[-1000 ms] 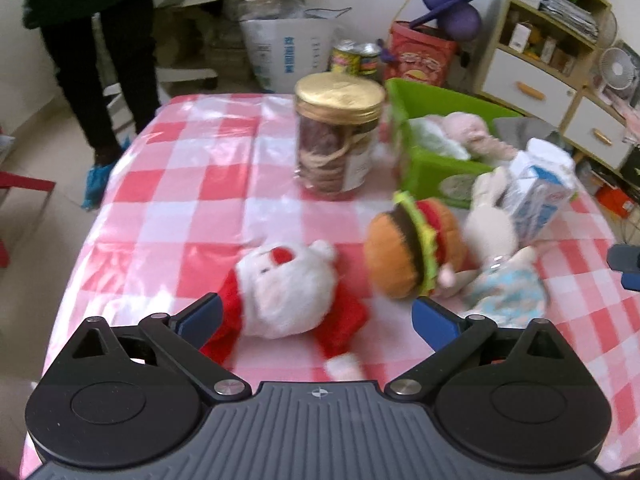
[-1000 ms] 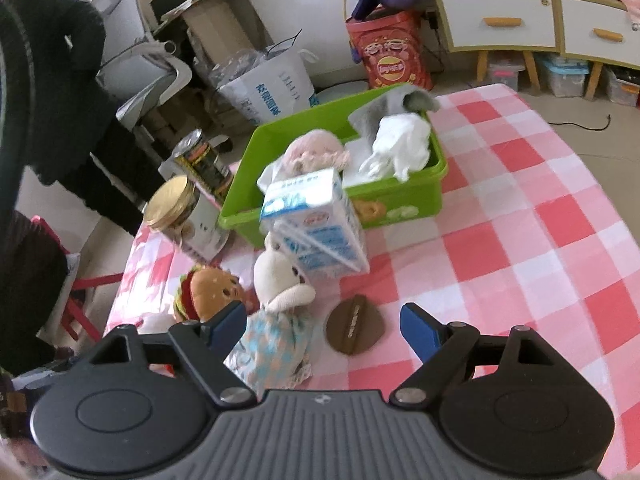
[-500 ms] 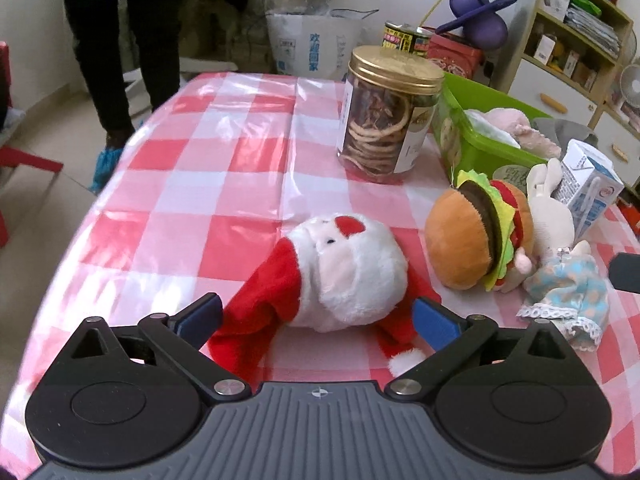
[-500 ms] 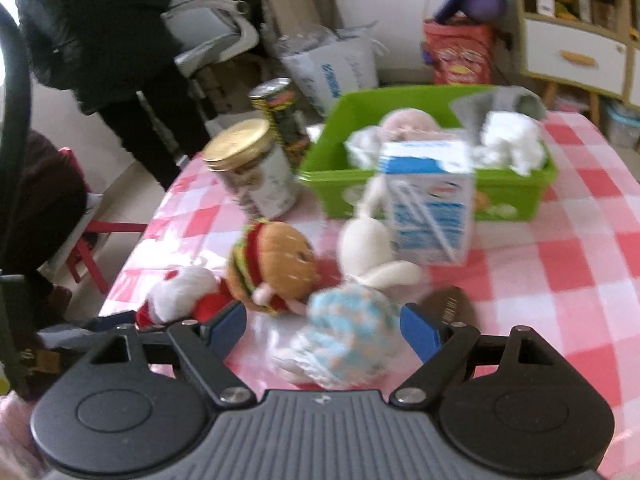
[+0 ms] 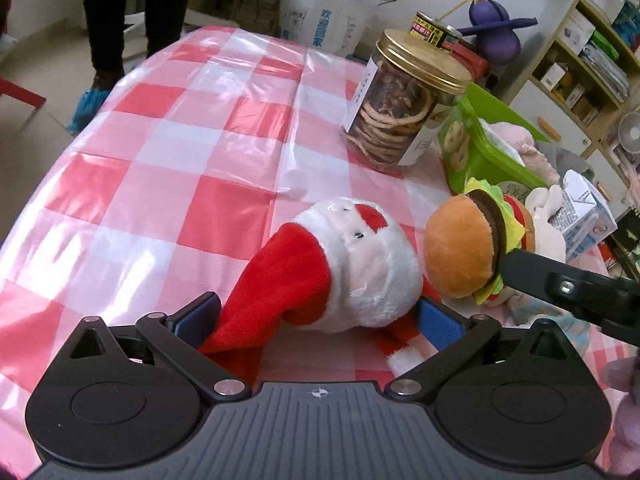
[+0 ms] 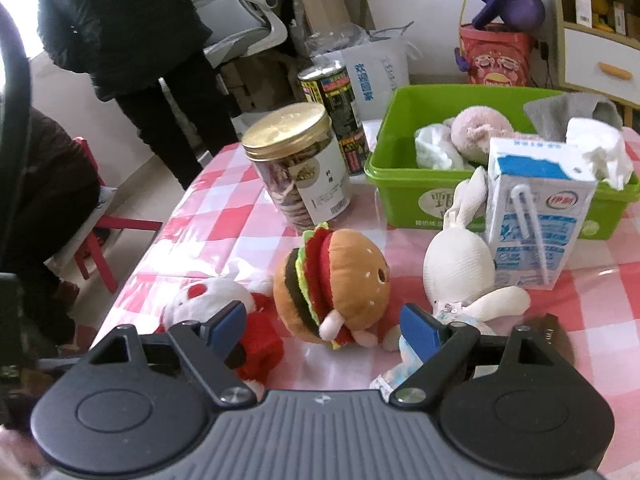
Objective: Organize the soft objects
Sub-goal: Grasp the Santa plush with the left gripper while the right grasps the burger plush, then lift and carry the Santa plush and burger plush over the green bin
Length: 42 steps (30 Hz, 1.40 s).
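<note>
A plush Santa [image 5: 352,268] lies on the checked tablecloth between the open jaws of my left gripper [image 5: 318,318]; the blue pads sit on either side of it without squeezing. It also shows in the right wrist view [image 6: 208,300]. A plush hamburger [image 6: 332,284] lies just ahead of my open right gripper [image 6: 324,328], between the two pad lines; it also shows in the left wrist view [image 5: 464,248]. A white rabbit doll [image 6: 460,276] lies to its right. A green bin [image 6: 400,184] behind holds a pink plush [image 6: 480,128] and cloths.
A gold-lidded jar [image 6: 300,164] and a printed can [image 6: 336,112] stand left of the bin. A milk carton [image 6: 536,212] stands before the bin, touching the rabbit. A brown flat piece [image 6: 552,332] lies at right. A person in black [image 6: 132,40] stands beyond the table.
My left gripper has moved in so the Santa sits between its jaws. My right gripper has swung left and closer, from the rabbit toward the hamburger.
</note>
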Each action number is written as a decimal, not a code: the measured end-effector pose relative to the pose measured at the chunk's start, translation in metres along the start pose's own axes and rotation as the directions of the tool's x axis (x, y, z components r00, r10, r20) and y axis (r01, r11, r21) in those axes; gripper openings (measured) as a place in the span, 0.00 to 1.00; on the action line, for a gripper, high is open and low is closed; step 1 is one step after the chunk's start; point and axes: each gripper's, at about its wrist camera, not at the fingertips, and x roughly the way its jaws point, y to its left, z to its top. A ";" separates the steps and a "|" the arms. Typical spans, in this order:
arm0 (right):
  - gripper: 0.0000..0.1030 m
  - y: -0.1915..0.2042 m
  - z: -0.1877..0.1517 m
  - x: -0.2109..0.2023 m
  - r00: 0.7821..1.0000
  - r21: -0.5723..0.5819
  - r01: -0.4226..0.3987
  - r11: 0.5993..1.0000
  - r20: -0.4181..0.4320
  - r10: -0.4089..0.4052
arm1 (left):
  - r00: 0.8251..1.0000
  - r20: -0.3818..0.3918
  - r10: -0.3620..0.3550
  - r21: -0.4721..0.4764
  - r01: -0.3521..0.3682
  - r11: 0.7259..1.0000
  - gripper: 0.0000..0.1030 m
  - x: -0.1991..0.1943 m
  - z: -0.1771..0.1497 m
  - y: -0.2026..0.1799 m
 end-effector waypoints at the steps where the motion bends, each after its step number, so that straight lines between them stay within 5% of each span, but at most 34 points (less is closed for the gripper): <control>1: 0.57 0.000 0.000 0.004 1.000 0.005 0.007 1.000 -0.003 -0.007 | 1.000 0.002 0.005 0.008 -0.005 1.000 0.96 -0.001 0.000 -0.001; 6: 0.54 0.002 0.002 0.019 0.999 -0.005 0.039 0.999 -0.007 -0.039 | 0.999 0.048 -0.001 0.039 -0.001 0.999 0.88 -0.004 0.001 -0.005; 9: 0.35 0.000 0.002 0.025 0.999 0.005 0.046 0.999 -0.015 -0.046 | 0.997 0.063 -0.032 0.030 0.030 0.999 0.79 -0.006 0.002 -0.005; 13: 0.23 -0.003 0.002 0.021 0.999 0.025 0.027 0.999 -0.017 -0.027 | 0.995 0.082 -0.057 0.031 0.055 0.998 0.64 -0.011 0.003 -0.006; 21: 0.21 -0.008 0.005 -0.005 0.999 0.001 -0.001 1.000 -0.042 0.001 | 0.997 0.045 -0.058 0.042 0.056 0.998 0.56 -0.017 0.002 -0.014; 32: 0.21 -0.046 0.013 -0.059 0.992 0.110 -0.112 0.988 -0.041 0.117 | 0.993 0.026 -0.115 0.046 0.114 0.992 0.55 -0.033 0.005 -0.036; 42: 0.21 -0.107 0.032 -0.115 0.980 0.262 -0.196 0.945 0.075 0.182 | 0.980 0.078 -0.184 0.124 0.174 0.977 0.55 -0.050 0.025 -0.077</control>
